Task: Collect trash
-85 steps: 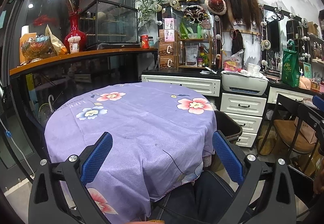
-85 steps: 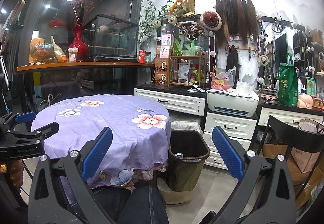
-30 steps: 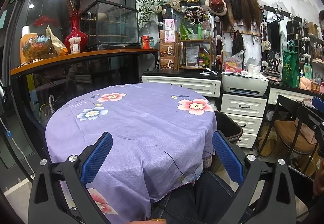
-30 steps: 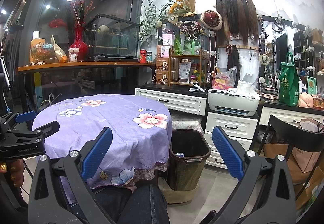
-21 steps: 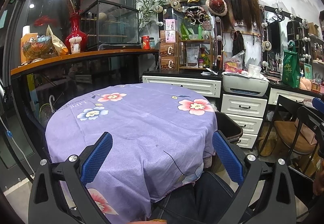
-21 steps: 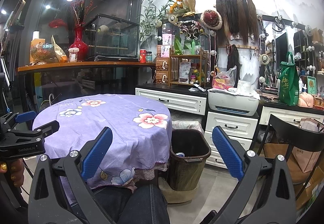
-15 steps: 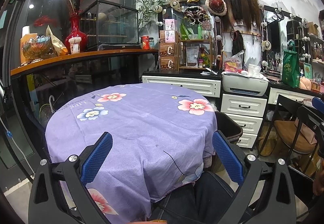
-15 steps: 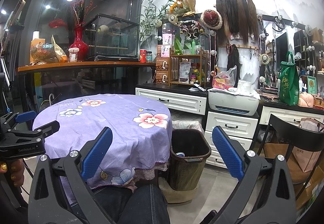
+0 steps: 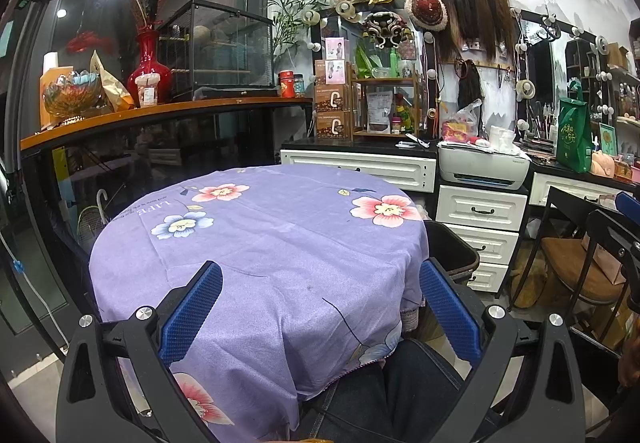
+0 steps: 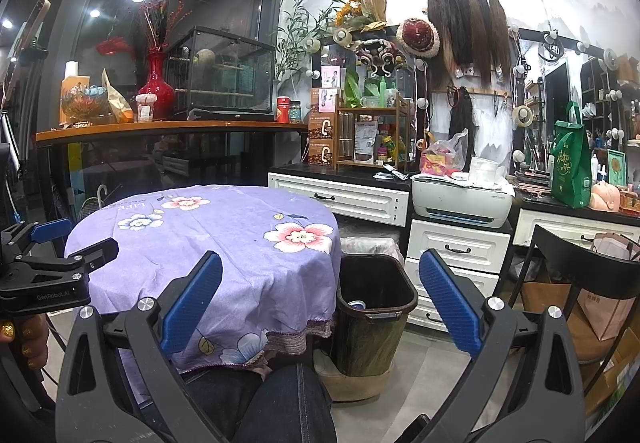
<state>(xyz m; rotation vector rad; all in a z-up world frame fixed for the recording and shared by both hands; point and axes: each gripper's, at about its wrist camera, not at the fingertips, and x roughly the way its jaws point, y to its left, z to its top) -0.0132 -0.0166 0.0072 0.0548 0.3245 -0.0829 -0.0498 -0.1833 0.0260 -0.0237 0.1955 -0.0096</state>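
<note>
In the right wrist view, the left gripper (image 10: 76, 239) was seen at the left edge, jaws apart and empty. A round table (image 10: 224, 243) under a purple flowered cloth filled the left and centre. Just right of it stood the dark trash bin (image 10: 376, 307), a can (image 10: 356, 305) lying inside. The right gripper (image 10: 320, 295) was held in the lower frame, jaws wide apart, nothing gripped.

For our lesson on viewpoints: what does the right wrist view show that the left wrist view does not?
Only the right wrist view shows inside the dark brown plastic trash bin, a can lying in it, and the open left gripper. Only the left wrist view shows the brown chair seat. Both show the round table's purple floral tablecloth and the white printer.
</note>
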